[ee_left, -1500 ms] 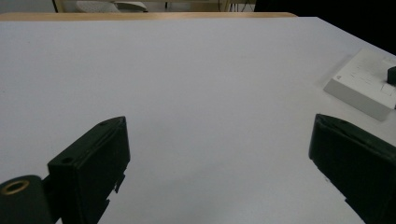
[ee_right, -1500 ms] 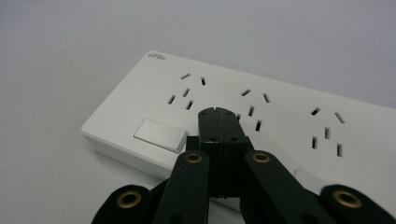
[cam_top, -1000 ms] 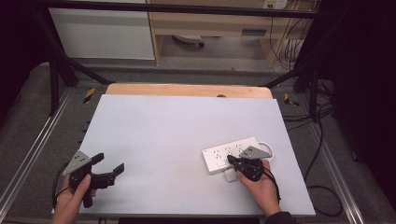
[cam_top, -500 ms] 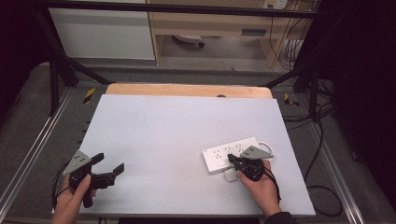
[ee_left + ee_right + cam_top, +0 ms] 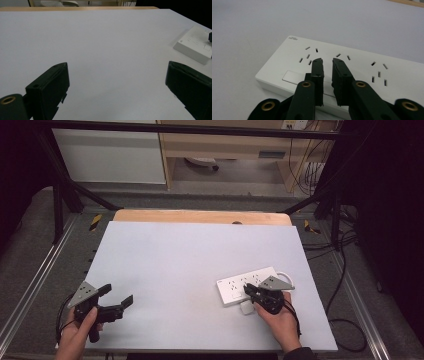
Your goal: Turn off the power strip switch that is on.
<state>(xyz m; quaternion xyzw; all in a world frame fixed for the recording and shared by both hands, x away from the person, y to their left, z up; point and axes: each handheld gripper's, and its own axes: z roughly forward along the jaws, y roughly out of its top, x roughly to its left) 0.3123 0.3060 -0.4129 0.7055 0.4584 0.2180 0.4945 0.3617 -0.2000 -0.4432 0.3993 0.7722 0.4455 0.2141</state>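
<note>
A white power strip [image 5: 235, 287] lies flat on the right side of the pale table [image 5: 190, 255], with several sockets [image 5: 378, 75] facing up. My right gripper [image 5: 248, 291] hovers over the strip's [image 5: 287, 60] near edge, jaws drawn almost together with only a thin slit between the tips [image 5: 327, 62] and nothing visibly held. Beside the front left edge my left gripper [image 5: 118, 293] rests in a hand, wide open and empty [image 5: 117, 82]. Its view catches the end of the strip [image 5: 192, 46] far to the right.
A small white block [image 5: 244, 309] sits on the table just in front of the strip, beside the right hand. The strip's white cable [image 5: 286, 276] loops at its right end. A wooden board [image 5: 200, 216] edges the table's far side.
</note>
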